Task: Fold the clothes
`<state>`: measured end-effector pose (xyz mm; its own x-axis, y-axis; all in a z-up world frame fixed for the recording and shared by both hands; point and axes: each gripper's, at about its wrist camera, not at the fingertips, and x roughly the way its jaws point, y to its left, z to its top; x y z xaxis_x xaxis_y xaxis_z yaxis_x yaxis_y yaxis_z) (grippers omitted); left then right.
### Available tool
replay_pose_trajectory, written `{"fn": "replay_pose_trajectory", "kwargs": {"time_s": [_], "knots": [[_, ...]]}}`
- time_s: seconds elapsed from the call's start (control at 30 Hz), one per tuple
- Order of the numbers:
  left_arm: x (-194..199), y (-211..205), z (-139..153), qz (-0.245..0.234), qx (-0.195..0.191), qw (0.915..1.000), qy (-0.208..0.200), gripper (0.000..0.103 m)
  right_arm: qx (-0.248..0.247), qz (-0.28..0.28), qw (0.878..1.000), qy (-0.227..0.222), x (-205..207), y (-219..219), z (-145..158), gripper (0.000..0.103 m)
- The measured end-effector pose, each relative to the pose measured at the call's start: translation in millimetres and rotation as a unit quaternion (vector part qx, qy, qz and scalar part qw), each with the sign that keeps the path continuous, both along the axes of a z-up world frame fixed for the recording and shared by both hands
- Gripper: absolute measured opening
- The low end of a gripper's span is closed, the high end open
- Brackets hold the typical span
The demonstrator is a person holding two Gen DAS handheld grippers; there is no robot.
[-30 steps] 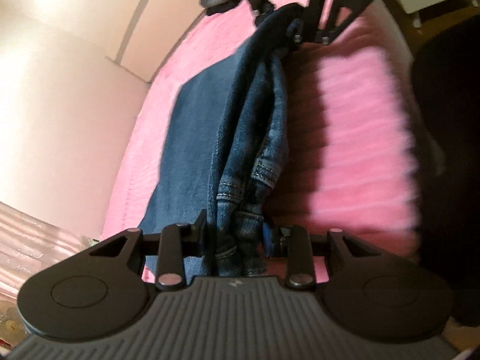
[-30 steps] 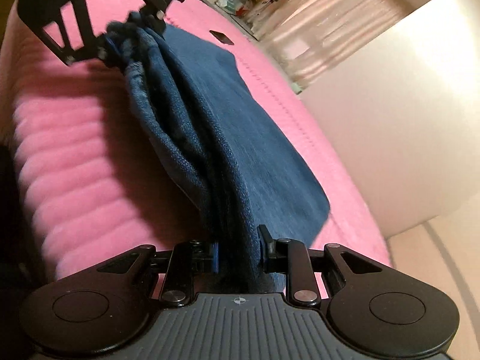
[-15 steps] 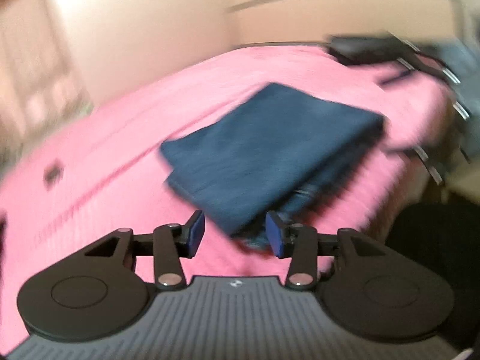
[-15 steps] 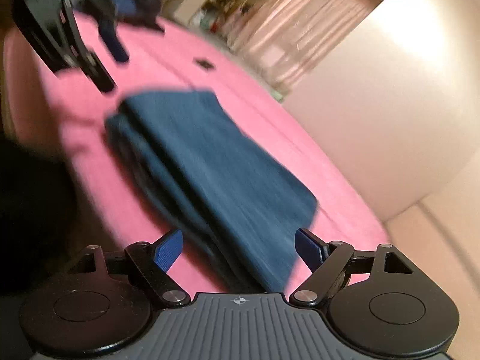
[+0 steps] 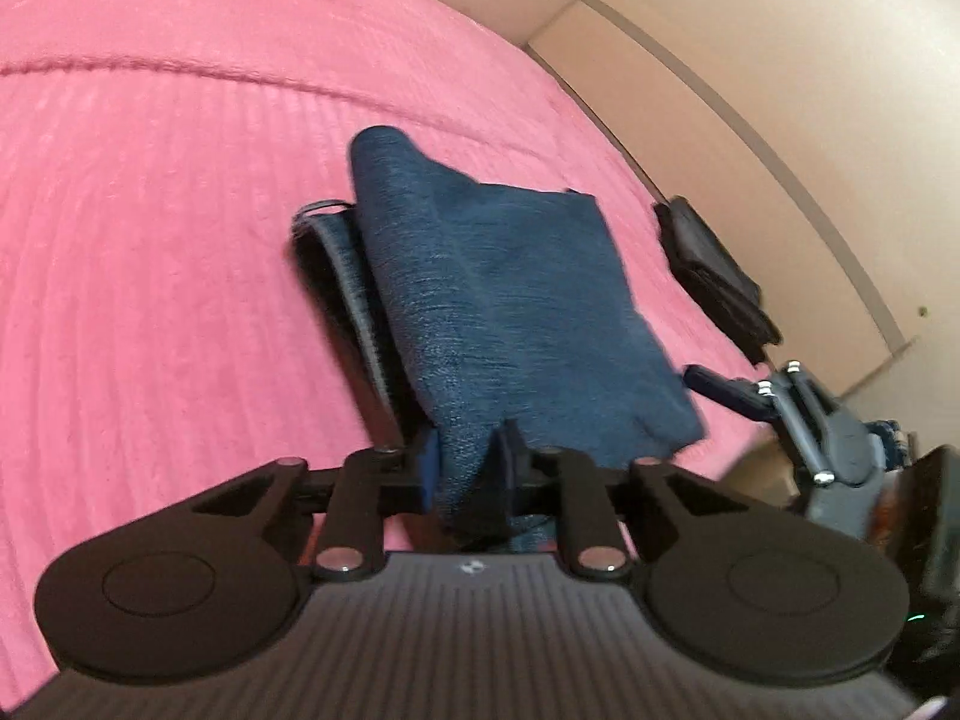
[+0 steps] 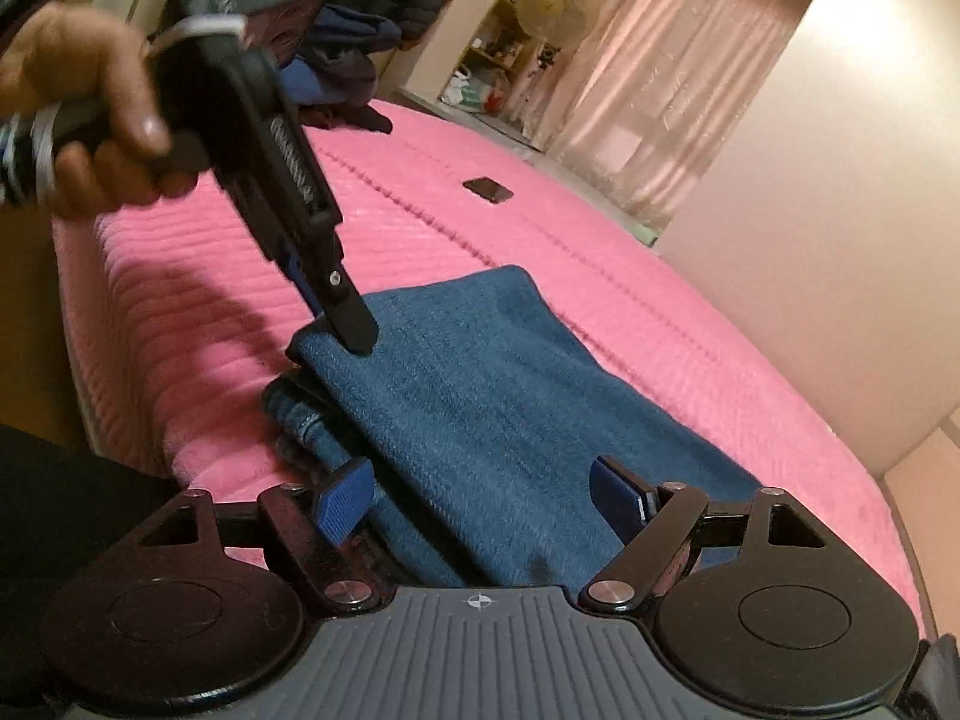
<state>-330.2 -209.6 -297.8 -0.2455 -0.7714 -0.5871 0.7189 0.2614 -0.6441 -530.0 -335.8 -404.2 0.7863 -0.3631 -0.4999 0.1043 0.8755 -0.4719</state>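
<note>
Folded blue jeans (image 5: 498, 300) lie on the pink bed cover (image 5: 150, 240); they also show in the right wrist view (image 6: 510, 408). My left gripper (image 5: 465, 468) is shut on the near corner of the top denim layer and lifts it slightly. It shows in the right wrist view (image 6: 348, 330) pinching that corner. My right gripper (image 6: 480, 498) is open, its blue pads on either side of the jeans' near edge, holding nothing. It appears at the right edge of the left wrist view (image 5: 738, 390).
A dark folded garment (image 5: 714, 276) lies at the bed's far edge by the wall. A small dark phone-like object (image 6: 487, 188) lies on the bed farther off. Dark clothes (image 6: 342, 72) are piled at the bed's end. Curtains (image 6: 660, 90) hang behind.
Both grippers let go of the hanging jeans, which now lie folded on the bed. The left gripper has closed again on a corner of the top layer. The right stays open.
</note>
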Motion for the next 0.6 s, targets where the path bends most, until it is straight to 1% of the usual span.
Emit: {"fn": "replay_pose_trajectory", "kwargs": {"time_s": [0.07, 0.1, 0.17, 0.23, 0.33, 0.43, 0.5, 0.57, 0.6], "knots": [[12, -10, 2, 0.008, -0.002, 0.9985, 0.055, 0.012, -0.01, 0.015, 1.0, -0.004, 5, 2, -2, 0.081], [17, -14, 3, 0.014, -0.003, 0.9963, 0.085, 0.011, -0.023, 0.023, 0.999, -0.005, 6, 6, -3, 0.081], [24, -14, 6, 0.025, -0.006, 0.99, 0.139, 0.011, -0.049, 0.041, 0.998, -0.001, 13, 14, -7, 0.081], [27, -13, 5, 0.033, -0.005, 0.9832, 0.179, 0.011, -0.076, 0.047, 0.996, 0.001, 22, 20, -15, 0.081], [24, -6, -6, 0.04, 0.005, 0.978, 0.204, 0.011, -0.105, 0.032, 0.994, 0.008, 34, 19, -29, 0.081], [24, -1, -28, 0.055, 0.024, 0.9748, 0.215, 0.01, -0.145, 0.025, 0.989, 0.023, 38, 17, -43, 0.081], [27, 3, -45, 0.065, 0.033, 0.9701, 0.232, 0.01, -0.176, 0.019, 0.984, 0.037, 35, 14, -52, 0.081], [32, 3, -58, 0.074, 0.037, 0.9653, 0.248, 0.01, -0.185, 0.014, 0.981, 0.054, 33, 5, -58, 0.081], [34, 2, -61, 0.076, 0.036, 0.9644, 0.25, 0.01, -0.184, 0.014, 0.981, 0.058, 33, 0, -60, 0.081]]}}
